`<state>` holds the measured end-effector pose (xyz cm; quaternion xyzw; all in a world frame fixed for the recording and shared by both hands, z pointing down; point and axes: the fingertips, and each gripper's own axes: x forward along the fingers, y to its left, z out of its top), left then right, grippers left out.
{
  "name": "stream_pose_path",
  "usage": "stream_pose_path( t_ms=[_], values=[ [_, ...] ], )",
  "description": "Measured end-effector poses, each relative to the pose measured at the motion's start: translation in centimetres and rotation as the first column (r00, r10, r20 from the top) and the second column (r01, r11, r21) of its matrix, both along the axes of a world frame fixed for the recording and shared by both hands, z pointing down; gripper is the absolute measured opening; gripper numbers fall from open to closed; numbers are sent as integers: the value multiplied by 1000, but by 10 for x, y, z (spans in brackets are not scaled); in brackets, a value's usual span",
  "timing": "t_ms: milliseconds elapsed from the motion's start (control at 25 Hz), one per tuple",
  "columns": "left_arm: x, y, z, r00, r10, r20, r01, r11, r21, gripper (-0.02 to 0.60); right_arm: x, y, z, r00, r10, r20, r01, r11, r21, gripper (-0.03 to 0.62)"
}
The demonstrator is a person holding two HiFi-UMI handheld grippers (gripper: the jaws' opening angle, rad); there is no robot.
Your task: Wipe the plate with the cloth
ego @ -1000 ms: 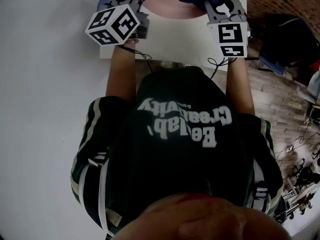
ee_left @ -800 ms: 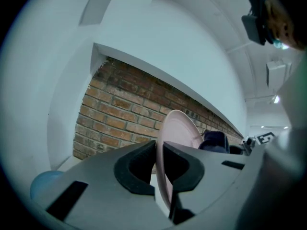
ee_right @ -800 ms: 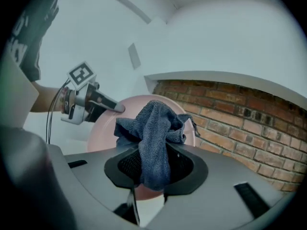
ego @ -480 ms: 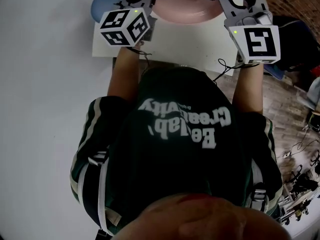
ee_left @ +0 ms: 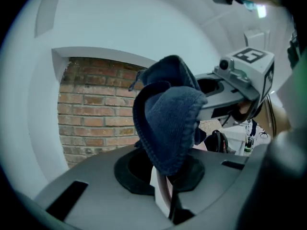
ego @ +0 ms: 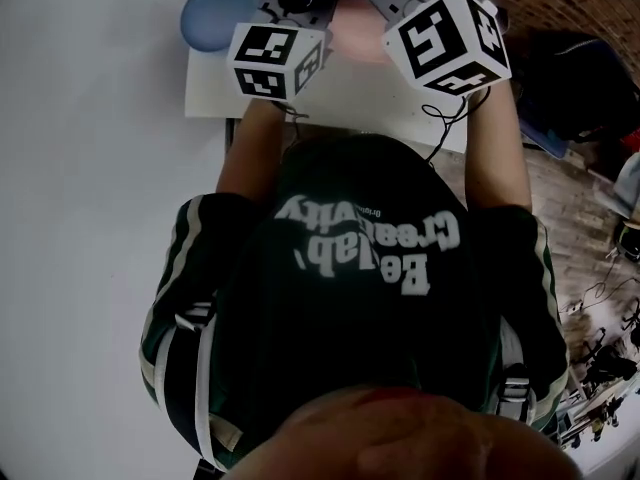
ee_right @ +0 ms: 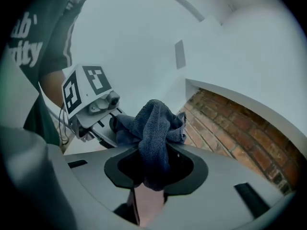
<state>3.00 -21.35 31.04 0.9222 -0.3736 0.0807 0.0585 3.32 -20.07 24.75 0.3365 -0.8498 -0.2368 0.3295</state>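
While head view hides both grips, left claw (ee_left: 167,200) clamps plate (ee_left: 162,188) rim; right claw (ee_right: 151,178) clamps cloth (ee_right: 153,128)

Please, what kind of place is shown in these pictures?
Probably an indoor workshop or lab room: a bare brick wall, a white table, and loose cables on the wooden floor.

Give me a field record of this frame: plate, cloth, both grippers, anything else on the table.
plate: pink, between the two grippers, over the white table
cloth: dark blue, bunched up
left gripper: fingers shut on the plate rim
right gripper: fingers shut on the cloth, close beside the left gripper
blue dish: far left part of the table, apart from both grippers
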Motion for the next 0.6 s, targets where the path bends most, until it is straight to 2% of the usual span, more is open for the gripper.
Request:
stream_pose_path(
  t_ms=[240,600],
  values=[
    [-17,-8,-2,998,-22,52,20,999,37,17,-5,-10,5,1000,-5,22,6,1000,-22,106],
    [-33,-23,-12,998,-43,39,41,997,66,17,7,-32,0,998,42,35,-42,999,-10,106]
  ],
)
